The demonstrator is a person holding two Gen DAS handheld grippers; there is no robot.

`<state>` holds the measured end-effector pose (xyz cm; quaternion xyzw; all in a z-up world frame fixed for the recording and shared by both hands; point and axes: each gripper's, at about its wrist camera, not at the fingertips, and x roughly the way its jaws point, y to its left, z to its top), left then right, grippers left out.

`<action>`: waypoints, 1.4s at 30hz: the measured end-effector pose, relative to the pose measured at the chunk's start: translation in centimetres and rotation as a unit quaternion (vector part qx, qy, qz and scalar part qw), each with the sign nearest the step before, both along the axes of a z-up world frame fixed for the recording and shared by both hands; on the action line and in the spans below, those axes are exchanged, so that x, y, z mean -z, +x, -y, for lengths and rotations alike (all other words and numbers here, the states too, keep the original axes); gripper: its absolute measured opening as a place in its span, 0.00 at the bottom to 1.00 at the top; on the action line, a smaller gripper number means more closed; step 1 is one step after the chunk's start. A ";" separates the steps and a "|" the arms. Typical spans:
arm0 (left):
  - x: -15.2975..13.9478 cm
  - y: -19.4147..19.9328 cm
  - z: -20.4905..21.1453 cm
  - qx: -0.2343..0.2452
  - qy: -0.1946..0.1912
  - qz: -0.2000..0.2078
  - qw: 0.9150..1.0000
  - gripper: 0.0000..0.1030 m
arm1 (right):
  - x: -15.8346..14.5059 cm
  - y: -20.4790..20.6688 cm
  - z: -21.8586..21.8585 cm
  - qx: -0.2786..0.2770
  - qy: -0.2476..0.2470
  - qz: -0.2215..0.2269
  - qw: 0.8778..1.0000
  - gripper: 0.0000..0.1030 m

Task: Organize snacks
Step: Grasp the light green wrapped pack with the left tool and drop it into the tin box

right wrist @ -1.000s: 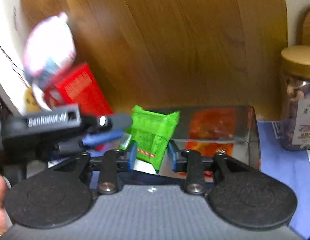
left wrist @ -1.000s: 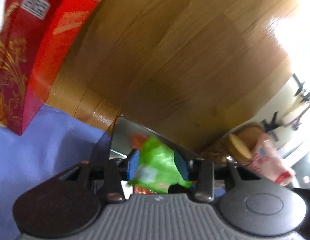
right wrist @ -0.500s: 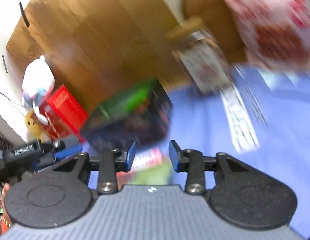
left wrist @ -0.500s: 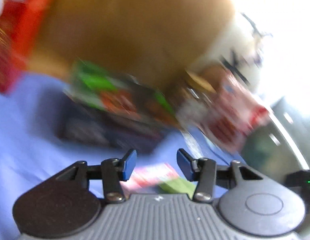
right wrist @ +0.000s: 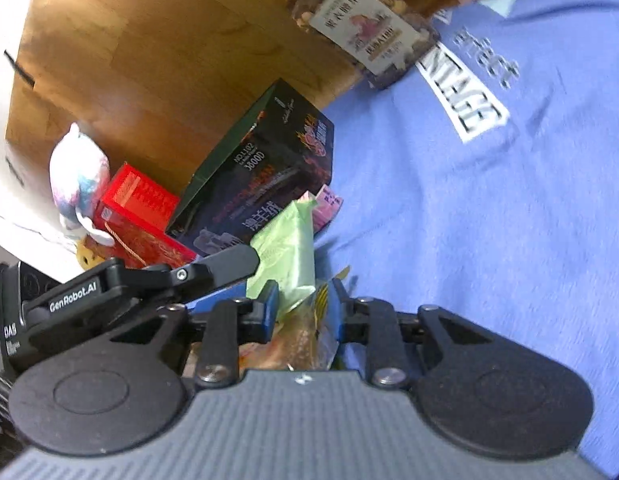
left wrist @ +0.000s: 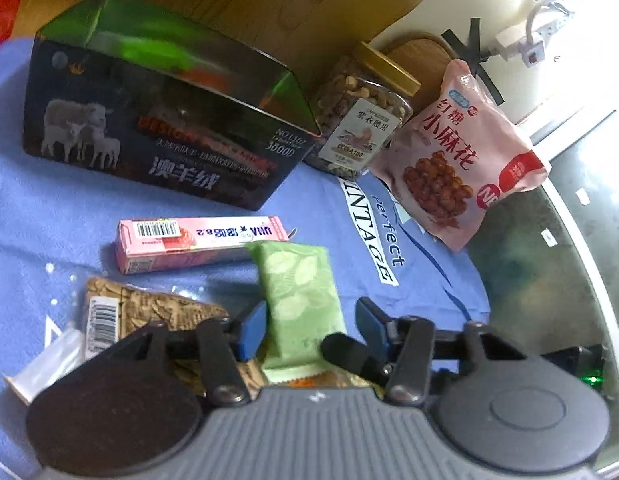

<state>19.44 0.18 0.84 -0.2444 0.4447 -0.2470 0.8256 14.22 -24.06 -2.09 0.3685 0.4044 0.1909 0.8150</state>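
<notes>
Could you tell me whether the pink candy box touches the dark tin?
Apart: the left wrist view shows blue cloth between the pink candy box and dark tin.

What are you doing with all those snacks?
Someone is sorting snacks into the dark tin box on the blue cloth. The left hand-held gripper is open around a pale green packet, and the right hand-held gripper is open over an orange wrapper. The pink candy box and the seed packet are not yet in the box.

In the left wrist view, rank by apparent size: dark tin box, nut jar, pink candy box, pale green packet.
1. dark tin box
2. nut jar
3. pink candy box and pale green packet: look alike; the packet lies nearer the camera, so unranked.
</notes>
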 end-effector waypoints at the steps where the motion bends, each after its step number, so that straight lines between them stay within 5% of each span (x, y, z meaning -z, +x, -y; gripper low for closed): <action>1: 0.0 -0.2 -0.1 -0.002 0.000 0.003 1.000 0.34 | -0.4 -0.2 -0.2 0.000 -0.001 -0.001 1.000 0.24; 6: -1.1 -1.3 -0.5 -0.014 -0.018 0.019 1.000 0.32 | -3.0 -2.1 -2.1 -0.029 -0.054 0.056 0.997 0.21; 20: -3.6 -6.6 -7.8 -0.079 -0.074 0.073 0.991 0.32 | -5.9 -4.3 -8.1 -0.119 -0.084 0.122 0.982 0.21; 27: -8.0 -1.8 -8.6 -0.099 -0.046 0.131 0.985 0.32 | -9.0 1.6 -10.2 -0.101 -0.085 0.155 0.979 0.21; 29: -8.9 1.0 -9.1 -0.121 -0.030 0.145 0.981 0.38 | -9.7 4.6 -11.4 -0.091 -0.079 0.160 0.980 0.23; 31: -9.0 4.5 -9.4 -0.143 -0.007 0.144 0.979 0.54 | -9.8 7.9 -13.0 -0.081 -0.088 0.154 0.981 0.26; 33: -8.1 7.2 -9.5 -0.165 0.033 0.124 0.978 0.51 | -9.2 10.4 -14.2 -0.065 -0.125 0.130 0.982 0.28; 35: -7.2 8.0 -10.0 -0.179 0.048 0.106 0.977 0.50 | -8.5 11.0 -14.0 -0.064 -0.138 0.112 0.982 0.28; 39: -6.7 4.8 -11.6 -0.168 0.022 0.136 0.976 0.50 | -8.4 8.5 -10.4 -0.059 -0.134 0.134 0.980 0.28; 42: -5.2 2.0 -12.0 -0.144 0.000 0.117 0.983 0.50 | -7.4 6.7 -6.5 -0.041 -0.138 0.120 0.982 0.28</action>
